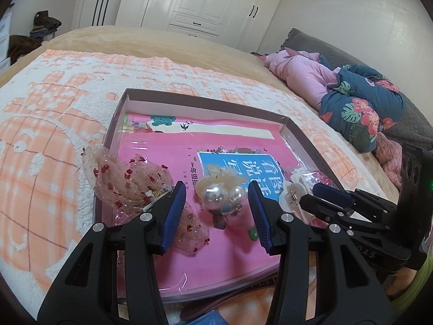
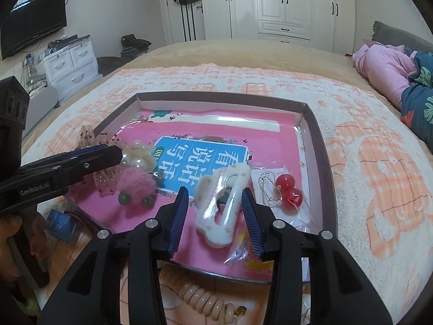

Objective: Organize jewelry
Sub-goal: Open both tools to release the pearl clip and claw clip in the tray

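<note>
A shallow cardboard box [image 1: 205,100] [image 2: 315,135] lies on the bed with a pink book [image 1: 216,249] [image 2: 270,159] in it. My left gripper [image 1: 216,192] is open around a pearl-and-bead hair ornament [image 1: 219,189] [image 2: 138,157], not touching it. A pink sheer bow [image 1: 127,178] [image 2: 105,181] lies at its left. My right gripper [image 2: 215,197] is open around a white hair claw [image 2: 224,205] [image 1: 292,195] in clear wrap. Red bead earrings [image 2: 289,189] lie at its right. A pink fuzzy clip [image 2: 138,187] lies left of it.
The bed carries an orange-and-white blanket [image 1: 48,124] [image 2: 379,168]. Pink and blue floral bedding [image 1: 351,94] is piled at the right. A beige coil hair tie [image 2: 205,295] and a blue item [image 2: 61,224] lie in front of the box. Wardrobes [image 2: 284,2] stand behind.
</note>
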The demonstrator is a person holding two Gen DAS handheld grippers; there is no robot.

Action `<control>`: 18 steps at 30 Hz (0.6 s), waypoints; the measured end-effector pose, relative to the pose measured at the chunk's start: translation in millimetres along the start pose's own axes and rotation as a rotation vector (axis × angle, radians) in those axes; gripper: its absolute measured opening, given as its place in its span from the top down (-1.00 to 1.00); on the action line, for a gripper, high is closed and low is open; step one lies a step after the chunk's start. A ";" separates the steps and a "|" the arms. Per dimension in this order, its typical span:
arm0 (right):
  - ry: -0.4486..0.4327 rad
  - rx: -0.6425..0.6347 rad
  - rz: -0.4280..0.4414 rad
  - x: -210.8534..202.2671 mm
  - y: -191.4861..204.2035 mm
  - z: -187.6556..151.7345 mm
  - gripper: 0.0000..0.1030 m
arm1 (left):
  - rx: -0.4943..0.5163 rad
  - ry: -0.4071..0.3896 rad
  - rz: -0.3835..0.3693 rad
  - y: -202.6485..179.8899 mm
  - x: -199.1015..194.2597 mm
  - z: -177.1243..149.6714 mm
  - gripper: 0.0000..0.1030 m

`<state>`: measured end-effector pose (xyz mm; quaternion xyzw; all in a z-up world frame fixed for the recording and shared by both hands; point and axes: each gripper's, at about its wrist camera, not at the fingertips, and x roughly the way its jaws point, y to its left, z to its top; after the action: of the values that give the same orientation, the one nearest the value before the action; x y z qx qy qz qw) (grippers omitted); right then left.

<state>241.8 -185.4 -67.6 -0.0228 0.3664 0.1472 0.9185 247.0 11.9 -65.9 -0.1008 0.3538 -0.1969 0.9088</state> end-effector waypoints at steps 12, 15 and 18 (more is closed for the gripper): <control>-0.089 0.004 0.020 -37.3 5.0 -2.9 -0.07 | -0.002 -0.027 -0.013 -4.9 -17.2 0.7 0.23; -0.104 0.013 0.015 -44.8 3.2 -3.3 -0.17 | 0.003 -0.042 -0.016 -8.6 -24.4 2.5 0.20; -0.123 0.024 0.004 -51.9 -0.1 -4.2 -0.23 | 0.005 -0.054 -0.010 -11.6 -32.8 2.8 0.14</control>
<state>203.3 -199.3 -35.4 -0.0020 0.3110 0.1457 0.9392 223.5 15.6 -40.3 -0.1059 0.3280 -0.1996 0.9173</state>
